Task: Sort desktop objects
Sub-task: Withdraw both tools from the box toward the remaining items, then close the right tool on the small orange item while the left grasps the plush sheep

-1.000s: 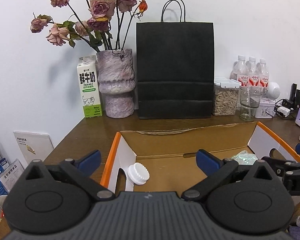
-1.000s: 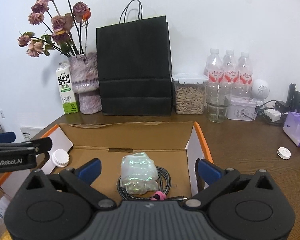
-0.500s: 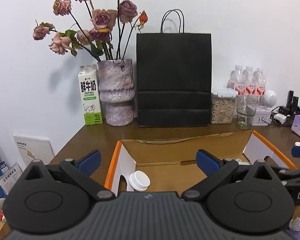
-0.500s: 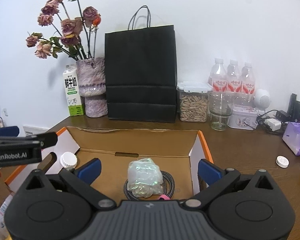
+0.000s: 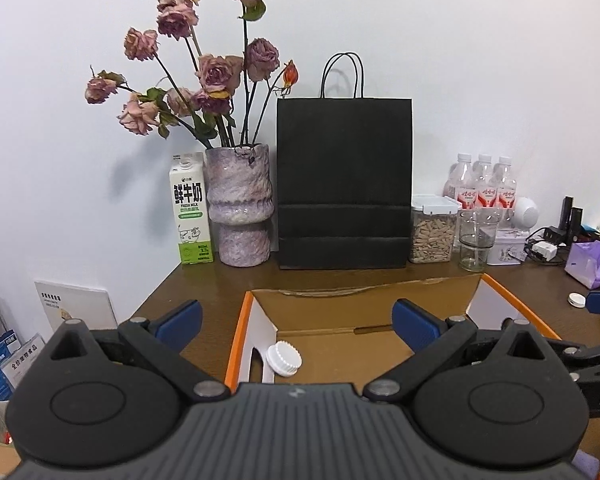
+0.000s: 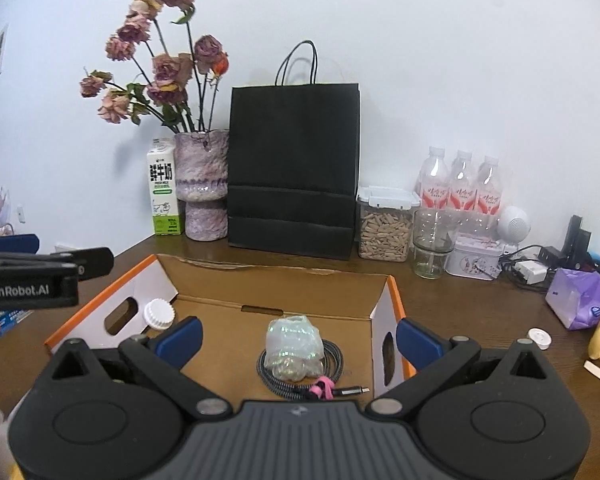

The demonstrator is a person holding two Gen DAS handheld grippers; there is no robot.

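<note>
cardboard box (image 6: 268,276) holds white cap (image 6: 159,314), coiled cable (image 6: 332,364); left gripper (image 5: 296,318) and right gripper (image 6: 300,334) both released, empty.

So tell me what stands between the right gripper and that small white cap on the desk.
The box's right wall sits left of the direct path. The cap lies outside the box on the bare desk, right of the open right gripper. Nothing visible blocks it.

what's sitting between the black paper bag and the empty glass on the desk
A clear lidded container of pale seeds or nuts stands between the black paper bag and the glass, seen in both wrist views.
</note>
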